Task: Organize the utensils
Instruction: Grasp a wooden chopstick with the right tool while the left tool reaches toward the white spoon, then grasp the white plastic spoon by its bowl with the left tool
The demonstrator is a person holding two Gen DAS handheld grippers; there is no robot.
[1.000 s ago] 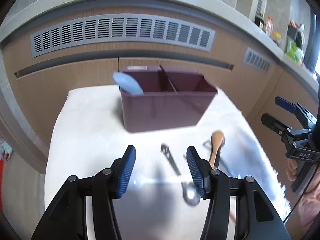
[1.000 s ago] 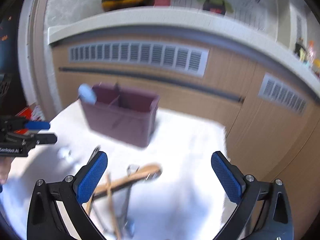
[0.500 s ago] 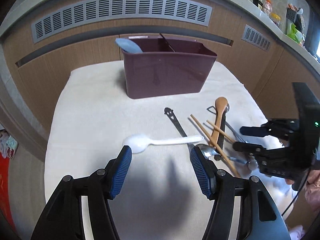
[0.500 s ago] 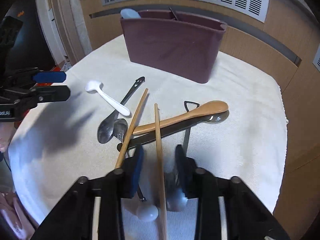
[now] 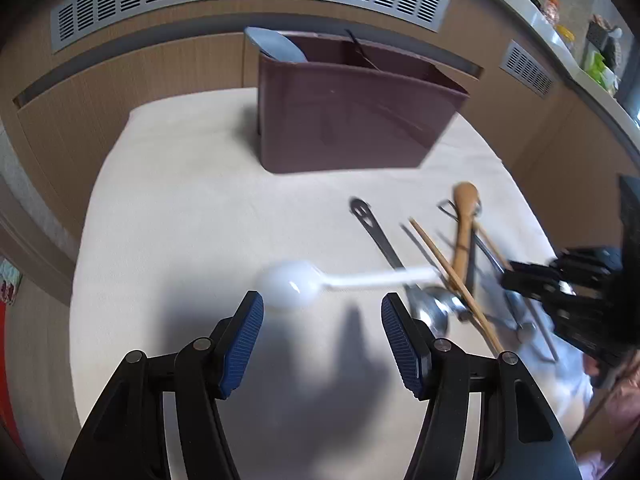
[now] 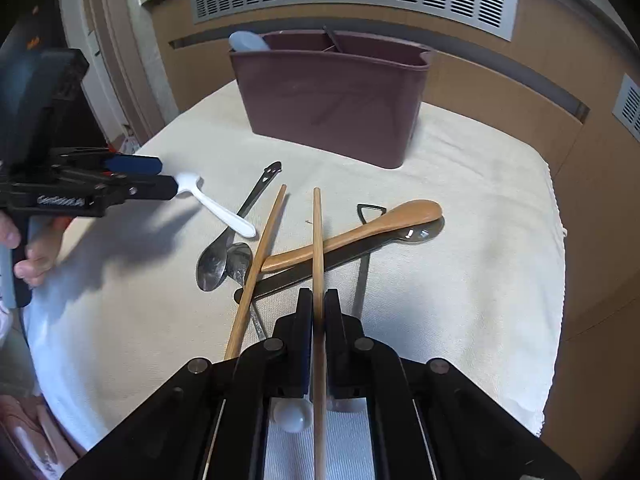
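Now right hand-held gripper [image 6: 318,316] clamps chopstick [image 6: 317,248].

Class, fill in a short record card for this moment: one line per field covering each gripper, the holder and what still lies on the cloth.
left gripper: open, just short of the white plastic spoon
right gripper: shut on one wooden chopstick
second chopstick: loose on the cloth
utensil holder: maroon, divided, a light blue spoon at its left end
also on the cloth: wooden spoon, two metal spoons

Black gripper [image 5: 322,332] frame, blue ribbed pads [image 5: 244,338], silver screws.
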